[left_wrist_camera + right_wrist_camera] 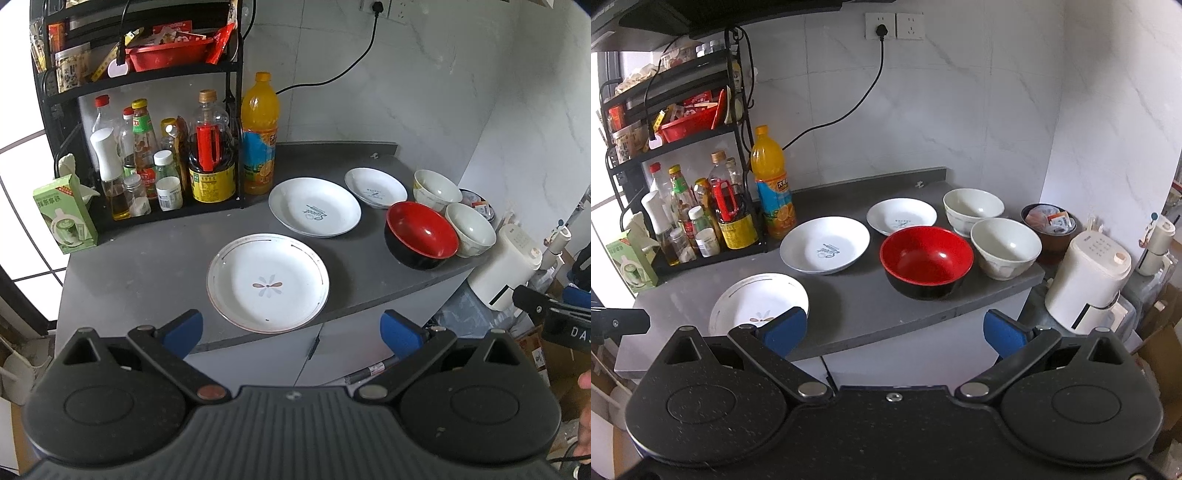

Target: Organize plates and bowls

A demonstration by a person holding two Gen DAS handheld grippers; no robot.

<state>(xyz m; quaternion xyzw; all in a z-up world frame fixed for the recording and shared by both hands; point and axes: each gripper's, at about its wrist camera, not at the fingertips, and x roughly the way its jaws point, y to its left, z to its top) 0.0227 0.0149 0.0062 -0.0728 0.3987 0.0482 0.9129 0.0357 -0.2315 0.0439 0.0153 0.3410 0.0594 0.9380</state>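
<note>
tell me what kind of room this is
Most likely a home kitchen corner: a grey countertop with plates and bowls, a rack of condiment bottles, and a tiled wall with a power socket.

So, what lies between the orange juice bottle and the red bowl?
The large white plate with blue print lies between the orange juice bottle and the red bowl, seen clearly in the right wrist view.

From my right wrist view, my own blue left fingertip (785, 328) covers the near edge of the flower plate (753, 301) at the counter's (849, 306) front left corner. The brown bowl (1049, 225) off the counter's right end holds packets too small to read. In the left wrist view the right gripper (554, 317) is cut off by the right edge.
</note>
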